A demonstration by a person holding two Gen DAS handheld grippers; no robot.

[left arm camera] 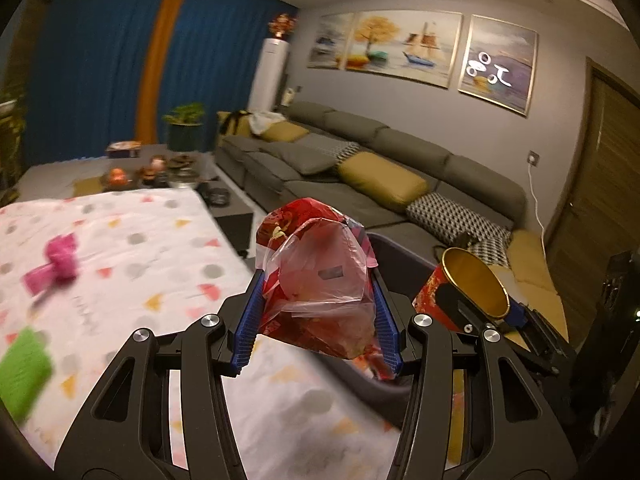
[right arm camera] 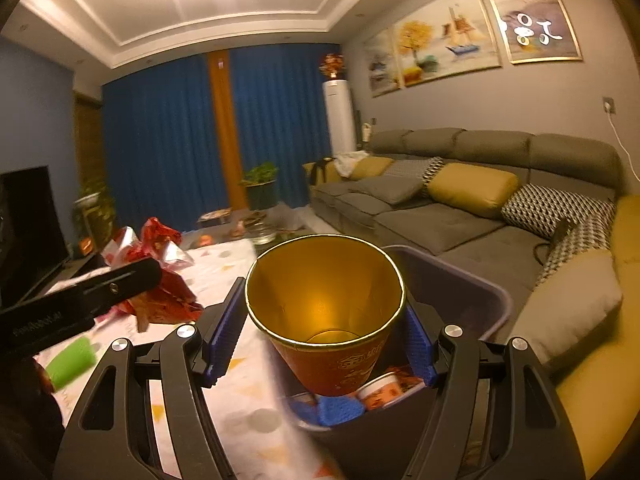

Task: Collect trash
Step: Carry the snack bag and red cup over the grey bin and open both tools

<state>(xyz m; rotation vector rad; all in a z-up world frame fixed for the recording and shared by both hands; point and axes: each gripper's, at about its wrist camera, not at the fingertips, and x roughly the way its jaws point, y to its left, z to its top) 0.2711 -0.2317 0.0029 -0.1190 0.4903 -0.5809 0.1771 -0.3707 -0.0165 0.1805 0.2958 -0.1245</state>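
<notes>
Over the bin (right arm camera: 472, 276), just beside the bench (left arm camera: 132, 240), the red cup (right arm camera: 324, 312) sits clamped in the right gripper (right arm camera: 320, 344), its gold mouth toward the camera. The left gripper (left arm camera: 318, 320) has its jaws clamped on a crumpled bag (left arm camera: 320, 276) at the bin's rim. Pink (left arm camera: 56, 264) and green scraps (left arm camera: 24, 372) lie on the bench's patterned cloth; a grey sofa (left arm camera: 360, 152) stands behind.

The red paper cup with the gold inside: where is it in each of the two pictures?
Left wrist view: the red paper cup sits at the right, lower middle, clamped in the right tool.
Right wrist view: the cup fills the centre, its mouth towards the camera, above the dark bin.
Shared landmark: the yellow cushion on the grey sofa.
</notes>
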